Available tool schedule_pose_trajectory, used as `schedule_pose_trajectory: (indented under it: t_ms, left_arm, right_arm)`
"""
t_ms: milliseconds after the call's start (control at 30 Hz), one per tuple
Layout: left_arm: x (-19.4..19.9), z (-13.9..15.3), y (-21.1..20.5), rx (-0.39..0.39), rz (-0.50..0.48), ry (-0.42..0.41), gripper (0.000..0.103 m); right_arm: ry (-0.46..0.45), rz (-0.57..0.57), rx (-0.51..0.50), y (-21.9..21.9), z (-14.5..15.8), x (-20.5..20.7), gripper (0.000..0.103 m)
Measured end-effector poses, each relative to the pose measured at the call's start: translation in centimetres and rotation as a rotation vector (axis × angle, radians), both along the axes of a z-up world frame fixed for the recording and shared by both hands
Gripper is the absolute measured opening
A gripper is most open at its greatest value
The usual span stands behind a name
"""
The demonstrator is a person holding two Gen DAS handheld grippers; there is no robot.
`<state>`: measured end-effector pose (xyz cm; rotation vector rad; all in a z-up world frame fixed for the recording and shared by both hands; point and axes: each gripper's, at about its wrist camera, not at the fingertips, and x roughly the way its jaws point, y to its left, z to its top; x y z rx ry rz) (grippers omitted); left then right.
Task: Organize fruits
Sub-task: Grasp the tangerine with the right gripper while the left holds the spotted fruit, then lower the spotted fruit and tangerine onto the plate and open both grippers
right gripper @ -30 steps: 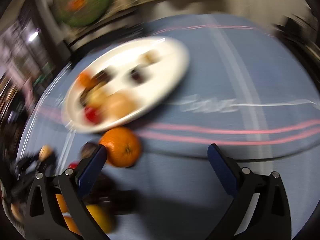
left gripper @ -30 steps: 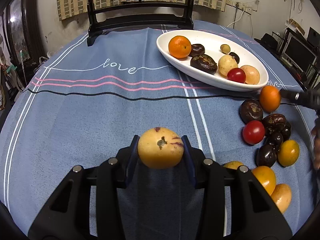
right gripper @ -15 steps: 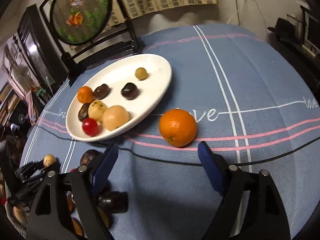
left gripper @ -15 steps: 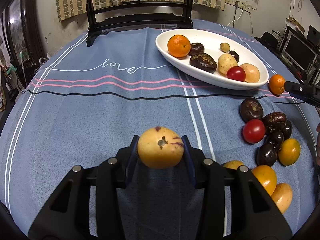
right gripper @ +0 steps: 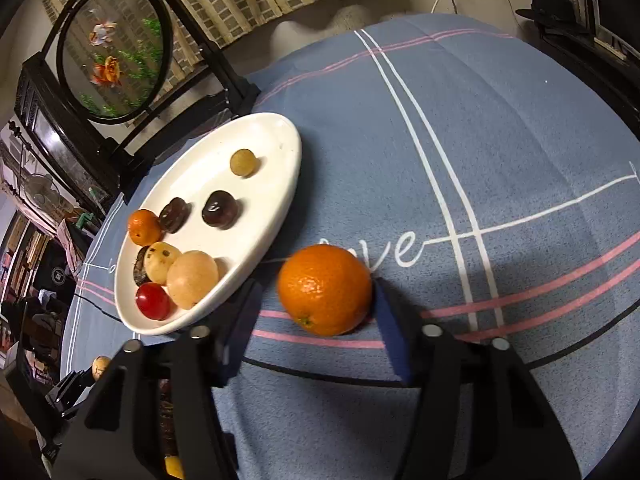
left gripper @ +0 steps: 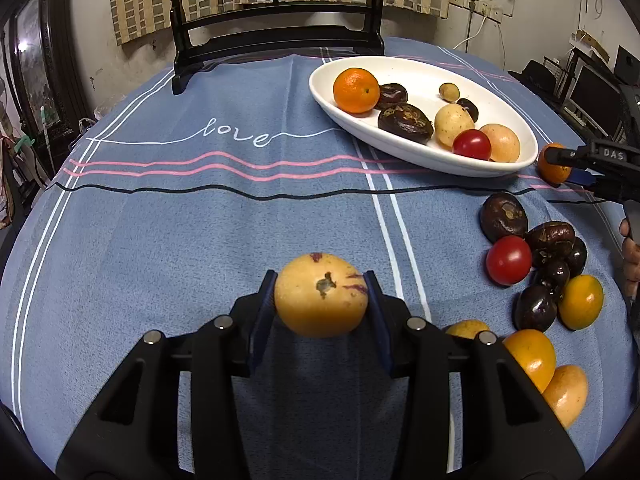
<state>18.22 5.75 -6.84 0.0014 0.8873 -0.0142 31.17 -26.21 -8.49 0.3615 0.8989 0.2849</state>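
My left gripper (left gripper: 320, 294) is shut on a yellow fruit with purple streaks (left gripper: 320, 300), held just above the blue tablecloth. My right gripper (right gripper: 316, 308) straddles an orange (right gripper: 325, 290) that rests on the cloth beside the white oval plate (right gripper: 256, 136). Its jaws are closing; the right pad touches the orange and a narrow gap shows at the left pad. The left wrist view shows this orange (left gripper: 549, 168) past the plate's (left gripper: 328, 96) right end. The plate holds a tangerine, dark fruits, pale fruits and a red tomato.
Loose fruits lie at the right of the cloth: dark ones (left gripper: 502, 216), a red tomato (left gripper: 508, 260) and orange-yellow ones (left gripper: 580, 302). A black-framed round screen (left gripper: 276, 44) stands at the table's far edge. A person's hand (left gripper: 630, 256) shows at the right border.
The right gripper has come in over the orange and its jaws have narrowed around it. The orange has shifted from the loose fruits toward the plate's end. The left gripper has kept still.
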Motion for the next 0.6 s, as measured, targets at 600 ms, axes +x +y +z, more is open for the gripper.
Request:
schedule_pose_trajectory:
  t_ms: [600]
  left_arm:
    - [-0.5, 1.1, 0.2, -0.063, -0.02, -0.062, 0.042]
  right_arm:
    - [-0.035, -0.012, 0.101, -1.3, 0.9, -1.8, 0.046]
